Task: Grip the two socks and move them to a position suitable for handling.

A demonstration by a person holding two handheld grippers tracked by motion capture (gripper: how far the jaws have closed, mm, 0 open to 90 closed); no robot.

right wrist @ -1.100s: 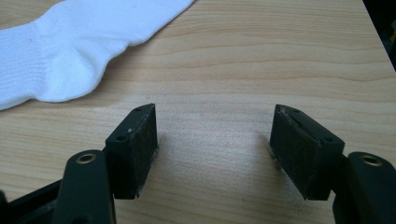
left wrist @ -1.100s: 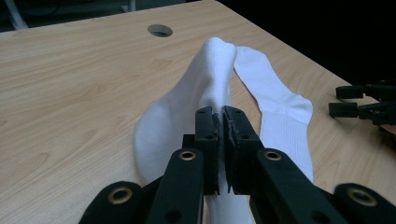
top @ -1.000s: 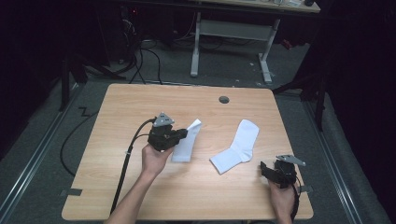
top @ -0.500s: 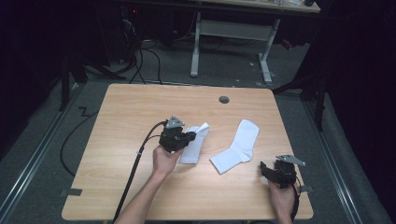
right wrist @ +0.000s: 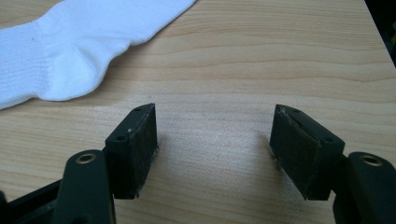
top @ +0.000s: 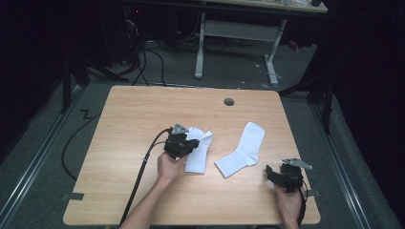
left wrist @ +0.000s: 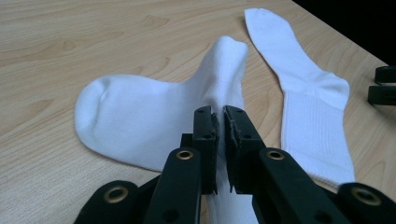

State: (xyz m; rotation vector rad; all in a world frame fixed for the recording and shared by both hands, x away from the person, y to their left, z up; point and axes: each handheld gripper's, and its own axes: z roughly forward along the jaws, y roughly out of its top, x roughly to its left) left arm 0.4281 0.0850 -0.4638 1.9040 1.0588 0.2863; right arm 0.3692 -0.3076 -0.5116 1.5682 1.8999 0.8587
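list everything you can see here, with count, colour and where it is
wooden table: 1, light wood, centre of the high view
cable hole: 1, dark round, near the table's far edge
white sock held by the left gripper: 1, white, mid-table, pinched up into a fold between the jaws
white sock lying flat: 1, white, right of the held one, apart from both grippers
white desk frame: 1, white legs, on the floor beyond the table
floor cables: several, black, on the grey floor beyond the table
left gripper: 1, black, jaws closed on the sock, cable trailing off the near edge
right gripper: 1, black, jaws apart, low over bare wood near the table's near right corner
hands: 2, one on each gripper, entering from the bottom of the high view
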